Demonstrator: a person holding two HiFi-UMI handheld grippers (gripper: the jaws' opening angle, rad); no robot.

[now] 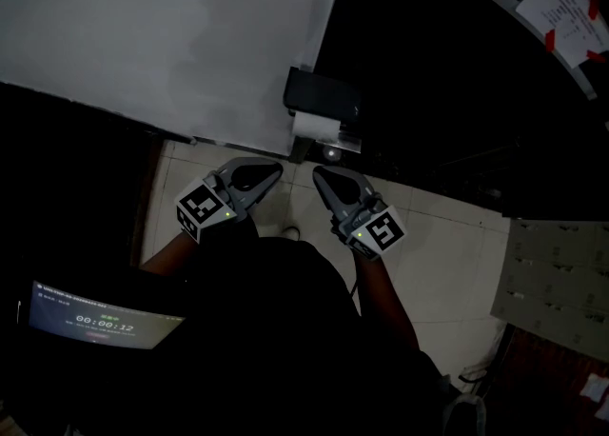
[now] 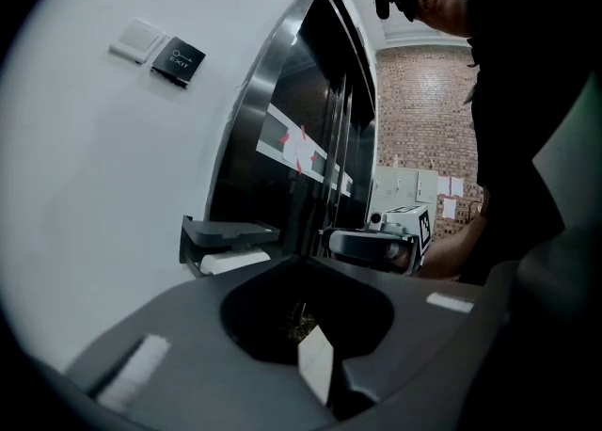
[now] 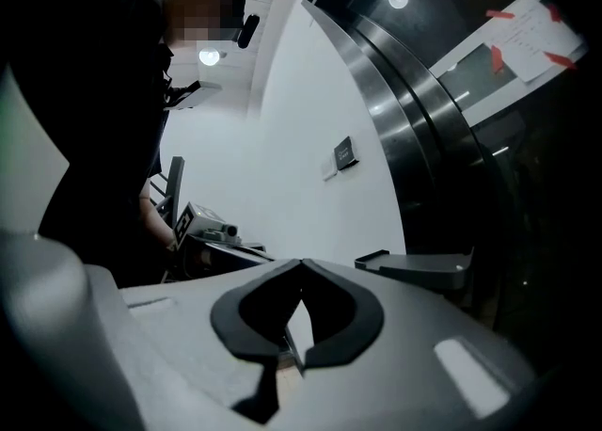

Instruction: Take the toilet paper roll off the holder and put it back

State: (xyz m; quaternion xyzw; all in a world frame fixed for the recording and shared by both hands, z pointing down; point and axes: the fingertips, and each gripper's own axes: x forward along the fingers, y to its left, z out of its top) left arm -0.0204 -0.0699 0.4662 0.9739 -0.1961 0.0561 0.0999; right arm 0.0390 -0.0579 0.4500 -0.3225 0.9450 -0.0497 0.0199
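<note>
A black toilet paper holder (image 1: 322,93) hangs on the white wall, with the white roll (image 1: 311,126) under its cover. My left gripper (image 1: 277,168) is just below and left of the roll, and my right gripper (image 1: 318,174) is just below it. Both are shut with nothing between the jaws, and neither touches the roll. In the left gripper view the left gripper (image 2: 306,259) points past the holder (image 2: 229,231) and roll (image 2: 235,261), with the right gripper (image 2: 376,246) beside it. In the right gripper view the right gripper's (image 3: 301,263) tips meet, and the holder (image 3: 419,267) is on the right.
The white wall (image 1: 171,34) meets a dark metal door (image 1: 457,72) that has a paper notice (image 1: 563,13) taped on it. The floor (image 1: 447,234) below is pale tile. A screen with a timer (image 1: 95,320) sits at lower left. A wall switch (image 2: 158,49) is higher up.
</note>
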